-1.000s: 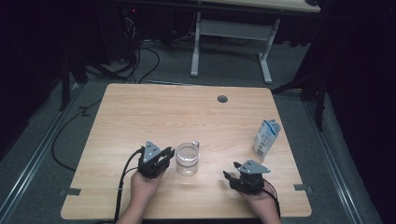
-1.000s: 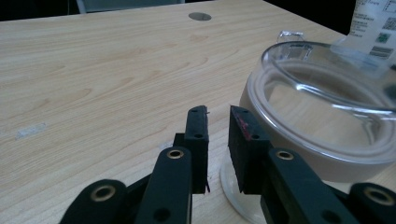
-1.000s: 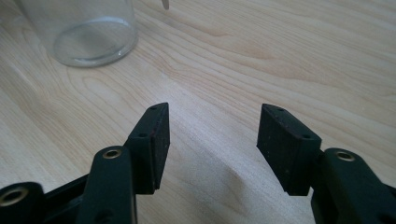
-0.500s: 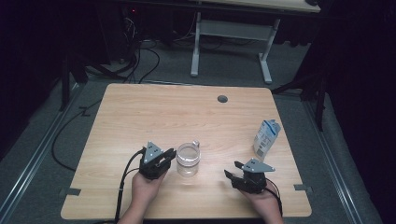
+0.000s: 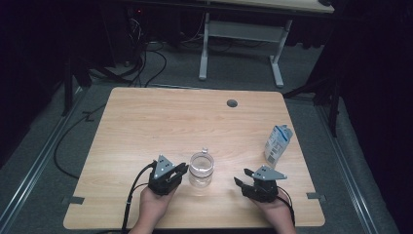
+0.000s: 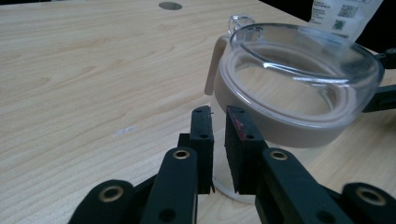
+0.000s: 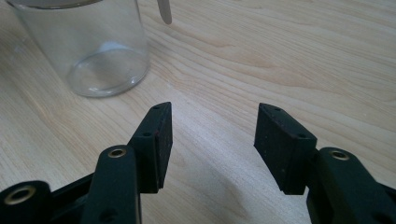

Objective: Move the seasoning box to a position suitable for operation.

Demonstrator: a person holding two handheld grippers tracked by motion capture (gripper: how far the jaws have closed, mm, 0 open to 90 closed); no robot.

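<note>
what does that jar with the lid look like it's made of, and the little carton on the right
Jar: clear glass or hard plastic, glossy; the wood grain shows through its wall. Its lid: transparent glossy plastic with a matte beige band, probably rubbery. Carton: looks like printed coated paperboard, white and blue, with a folded gable top.

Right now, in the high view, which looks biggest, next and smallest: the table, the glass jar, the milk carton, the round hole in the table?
1. Table
2. Milk carton and glass jar: look about alike, too close to rank
3. Round hole
</note>
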